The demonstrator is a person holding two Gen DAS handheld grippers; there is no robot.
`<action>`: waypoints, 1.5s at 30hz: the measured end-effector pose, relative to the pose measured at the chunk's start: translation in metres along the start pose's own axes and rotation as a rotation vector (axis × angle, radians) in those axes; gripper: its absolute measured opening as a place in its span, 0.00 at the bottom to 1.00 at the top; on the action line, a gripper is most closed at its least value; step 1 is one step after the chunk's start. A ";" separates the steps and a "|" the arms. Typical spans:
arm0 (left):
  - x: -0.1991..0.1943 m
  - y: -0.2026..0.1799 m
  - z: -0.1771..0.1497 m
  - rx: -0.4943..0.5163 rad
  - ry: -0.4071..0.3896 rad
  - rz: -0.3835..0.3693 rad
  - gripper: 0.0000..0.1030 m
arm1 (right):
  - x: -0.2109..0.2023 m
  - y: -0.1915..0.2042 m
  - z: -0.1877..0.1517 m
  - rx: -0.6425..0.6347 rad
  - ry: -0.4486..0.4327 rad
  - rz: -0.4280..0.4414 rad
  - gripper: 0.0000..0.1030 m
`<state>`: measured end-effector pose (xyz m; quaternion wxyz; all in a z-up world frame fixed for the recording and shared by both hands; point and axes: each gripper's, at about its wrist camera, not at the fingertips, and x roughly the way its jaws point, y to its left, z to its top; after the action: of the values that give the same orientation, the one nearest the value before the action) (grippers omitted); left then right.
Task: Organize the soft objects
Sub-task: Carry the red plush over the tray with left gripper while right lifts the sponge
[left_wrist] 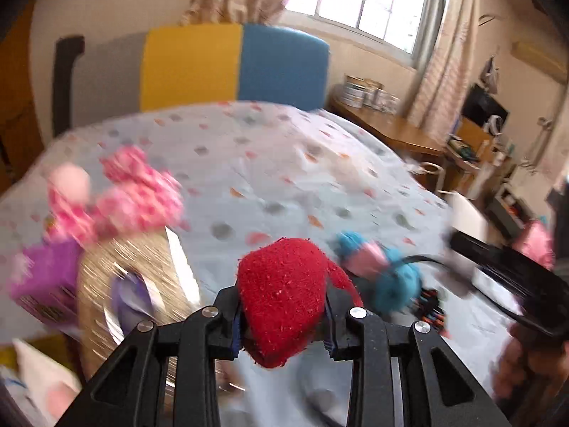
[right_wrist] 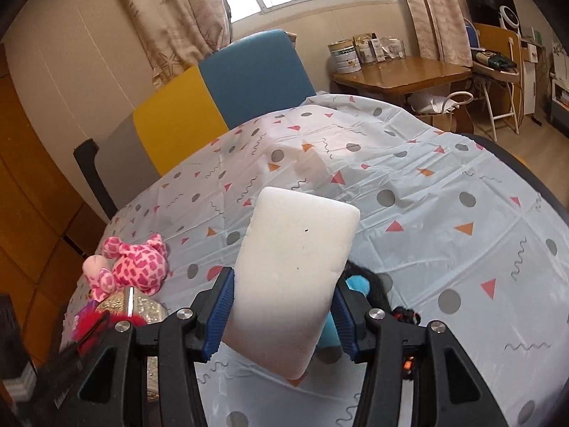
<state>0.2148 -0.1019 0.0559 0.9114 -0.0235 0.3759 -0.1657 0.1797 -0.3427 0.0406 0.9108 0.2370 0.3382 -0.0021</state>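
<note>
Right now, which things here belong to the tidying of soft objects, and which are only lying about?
For the job: red plush in the left gripper; white sponge in the right gripper; pink plush; blue plush; gold box.

Lying about: tins; wooden table; chair.

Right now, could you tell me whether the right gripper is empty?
No, the right gripper is closed on a white foam block, which stands up between its blue-padded fingers above the patterned bedsheet.

Only a partial word, "Prote", reads on the tin (right_wrist: 343, 56) on the wooden desk (right_wrist: 402, 73)
</note>
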 end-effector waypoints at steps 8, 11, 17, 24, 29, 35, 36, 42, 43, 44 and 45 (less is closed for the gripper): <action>-0.031 0.090 0.020 -0.067 -0.059 0.231 0.33 | -0.039 -0.038 0.010 0.128 -0.121 -0.023 0.50; -0.043 0.124 0.018 -0.119 -0.073 0.273 0.33 | -0.035 -0.027 -0.003 0.056 -0.088 -0.019 0.50; -0.076 0.162 -0.003 -0.158 -0.087 0.359 0.33 | -0.007 0.011 -0.043 -0.114 0.042 0.083 0.50; -0.117 0.196 -0.045 -0.251 -0.115 0.422 0.33 | 0.010 0.045 -0.072 -0.258 0.149 0.129 0.50; -0.142 0.204 -0.082 -0.262 -0.124 0.471 0.33 | 0.030 0.060 -0.094 -0.363 0.264 0.099 0.50; -0.166 0.209 -0.118 -0.266 -0.138 0.507 0.33 | 0.043 0.059 -0.106 -0.409 0.316 0.029 0.51; -0.169 0.209 -0.122 -0.266 -0.139 0.510 0.33 | 0.044 0.057 -0.105 -0.408 0.318 0.016 0.51; -0.184 0.207 -0.148 -0.261 -0.142 0.519 0.33 | 0.049 0.050 -0.103 -0.384 0.316 -0.039 0.51; -0.186 0.207 -0.152 -0.261 -0.142 0.521 0.34 | 0.049 0.049 -0.102 -0.380 0.315 -0.046 0.51; -0.188 0.208 -0.156 -0.266 -0.141 0.519 0.34 | 0.050 0.048 -0.102 -0.379 0.313 -0.054 0.51; -0.189 0.209 -0.160 -0.273 -0.138 0.517 0.34 | 0.051 0.047 -0.102 -0.378 0.310 -0.065 0.51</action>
<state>0.0381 0.1689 0.0342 0.9353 -0.0604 0.3252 0.1259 0.1639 -0.2489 -0.0372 0.8756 0.0488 0.4757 0.0685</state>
